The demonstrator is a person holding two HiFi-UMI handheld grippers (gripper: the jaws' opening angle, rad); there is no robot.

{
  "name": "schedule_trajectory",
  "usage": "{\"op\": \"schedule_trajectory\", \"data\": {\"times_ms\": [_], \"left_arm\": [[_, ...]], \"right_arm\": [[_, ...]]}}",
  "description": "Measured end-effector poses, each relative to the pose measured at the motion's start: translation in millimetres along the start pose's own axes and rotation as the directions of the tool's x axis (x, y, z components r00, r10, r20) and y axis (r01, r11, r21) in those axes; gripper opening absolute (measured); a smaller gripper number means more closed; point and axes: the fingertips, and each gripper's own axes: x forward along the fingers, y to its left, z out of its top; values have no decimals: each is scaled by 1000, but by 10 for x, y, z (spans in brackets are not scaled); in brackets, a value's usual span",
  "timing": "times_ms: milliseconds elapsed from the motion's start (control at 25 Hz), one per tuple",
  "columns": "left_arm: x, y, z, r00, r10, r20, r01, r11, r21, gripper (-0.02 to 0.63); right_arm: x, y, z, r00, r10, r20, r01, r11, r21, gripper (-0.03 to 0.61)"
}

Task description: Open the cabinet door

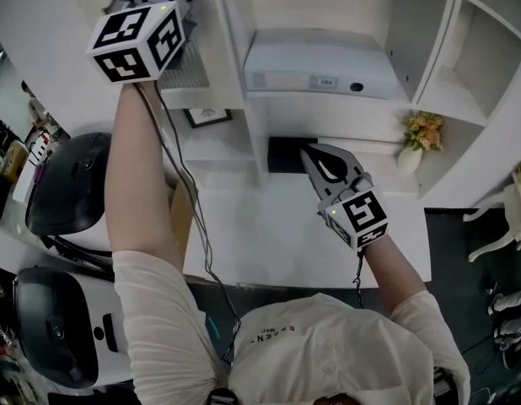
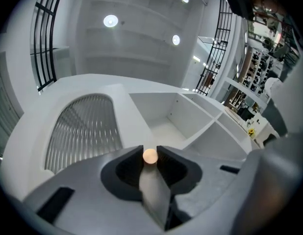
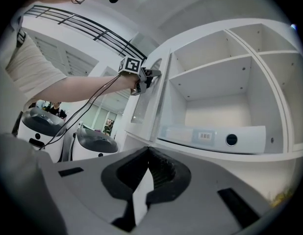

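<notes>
— What's the biggest thing here?
— The white cabinet (image 1: 433, 32), its shelves open to the front. The cabinet door (image 2: 85, 131) (arched, with a ribbed pane) sits high at the cabinet's left end.
— And inside?
— A white box (image 1: 315, 66) lies on a middle shelf of the cabinet.
— The grippers?
— The left gripper (image 3: 154, 74) is up at the cabinet's left end, clamped on the door's small round knob (image 2: 150, 156). The right gripper (image 1: 309, 154) hangs before the cabinet's middle, lower than that shelf, jaws pressed together with nothing between them.
</notes>
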Motion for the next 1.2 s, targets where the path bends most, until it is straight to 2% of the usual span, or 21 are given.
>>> {"op": "schedule_trajectory", "data": {"times_ms": [160, 480, 880, 1200], "left_arm": [[-184, 1, 87, 999, -38, 7, 38, 999, -20, 87], [-421, 18, 225, 993, -111, 35, 113, 992, -61, 87], [-889, 117, 470, 972, -216, 95, 227, 967, -117, 87], [-1292, 285, 596, 953, -269, 141, 285, 953, -105, 83]], "right_arm": [[0, 198, 44, 1000, 24, 2, -24, 999, 35, 15], [99, 450, 156, 999, -46, 10, 46, 998, 42, 15], [57, 1019, 392, 992, -121, 21, 120, 992, 40, 15], [107, 1509, 521, 986, -168, 10, 167, 985, 30, 15]]}}
